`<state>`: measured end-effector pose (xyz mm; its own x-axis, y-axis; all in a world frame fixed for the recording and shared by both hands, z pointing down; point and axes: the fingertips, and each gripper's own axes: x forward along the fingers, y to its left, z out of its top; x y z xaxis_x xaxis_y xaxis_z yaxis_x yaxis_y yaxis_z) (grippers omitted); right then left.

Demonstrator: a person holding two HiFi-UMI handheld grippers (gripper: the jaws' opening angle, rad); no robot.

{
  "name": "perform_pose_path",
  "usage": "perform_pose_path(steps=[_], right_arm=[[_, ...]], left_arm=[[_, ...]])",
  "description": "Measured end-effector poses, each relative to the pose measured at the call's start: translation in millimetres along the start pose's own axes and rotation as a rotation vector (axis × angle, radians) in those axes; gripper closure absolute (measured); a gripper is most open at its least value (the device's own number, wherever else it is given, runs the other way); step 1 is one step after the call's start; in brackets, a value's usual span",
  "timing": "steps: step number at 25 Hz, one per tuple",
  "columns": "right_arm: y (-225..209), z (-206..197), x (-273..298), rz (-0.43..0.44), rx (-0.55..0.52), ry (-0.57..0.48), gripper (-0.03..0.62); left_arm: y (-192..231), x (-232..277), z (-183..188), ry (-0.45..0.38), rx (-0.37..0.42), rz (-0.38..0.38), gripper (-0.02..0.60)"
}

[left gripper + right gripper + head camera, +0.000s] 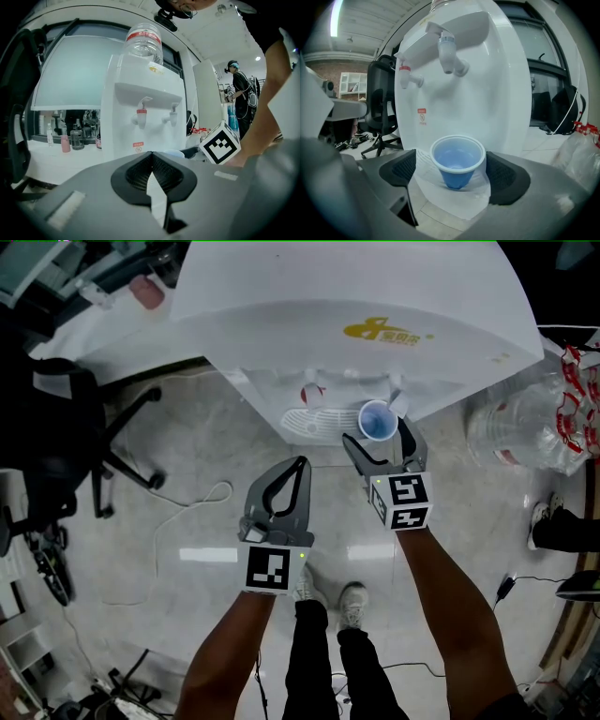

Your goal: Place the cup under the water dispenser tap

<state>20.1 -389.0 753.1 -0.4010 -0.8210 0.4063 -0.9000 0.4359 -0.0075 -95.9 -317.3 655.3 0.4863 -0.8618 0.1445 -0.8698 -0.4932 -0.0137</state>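
Observation:
A blue plastic cup (457, 159) stands upright on the white drip tray (464, 201) of the water dispenser (497, 93), below its blue-banded tap (447, 47). The red tap (405, 75) is to the left. My right gripper (452, 165) is open, with one pad on each side of the cup and a gap to both. From the head view the cup (377, 420) sits between the right gripper's (376, 433) fingers at the dispenser (375, 315) front. My left gripper (300, 465) is shut and empty, held back left of the tray; in the left gripper view its jaws (151, 155) meet.
A black office chair (66, 427) stands at the left and a loose cable (187, 512) lies on the floor. Clear plastic bags (534, 423) sit right of the dispenser. A water bottle (143, 42) tops the dispenser (140, 93). Another person (241, 89) stands behind at the right.

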Motion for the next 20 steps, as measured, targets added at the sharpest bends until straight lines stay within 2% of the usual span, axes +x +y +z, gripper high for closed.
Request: perform_pose_path(steps=[4, 8, 13, 16, 20], right_arm=[[2.9, -8.9, -5.4, 0.002, 0.019, 0.017, 0.084], [8.9, -9.5, -21.8, 0.017, 0.013, 0.023, 0.080], [26.5, 12.5, -52.1, 0.065, -0.034, -0.018, 0.093], [39.8, 30.0, -78.6, 0.091, -0.051, -0.057, 0.176], [62.0, 51.4, -116.6, 0.113, -0.101, -0.100, 0.330]], left_arm=[[2.2, -1.8, 0.7, -0.002, -0.009, 0.010, 0.565], [4.0, -7.9, 0.0, 0.007, -0.006, 0.017, 0.565], [1.9, -15.8, 8.8, -0.011, 0.000, 0.029, 0.565], [0.1, -25.3, 19.1, -0.027, -0.016, 0.055, 0.565], [1.9, -49.8, 36.0, -0.042, -0.014, 0.091, 0.565]])
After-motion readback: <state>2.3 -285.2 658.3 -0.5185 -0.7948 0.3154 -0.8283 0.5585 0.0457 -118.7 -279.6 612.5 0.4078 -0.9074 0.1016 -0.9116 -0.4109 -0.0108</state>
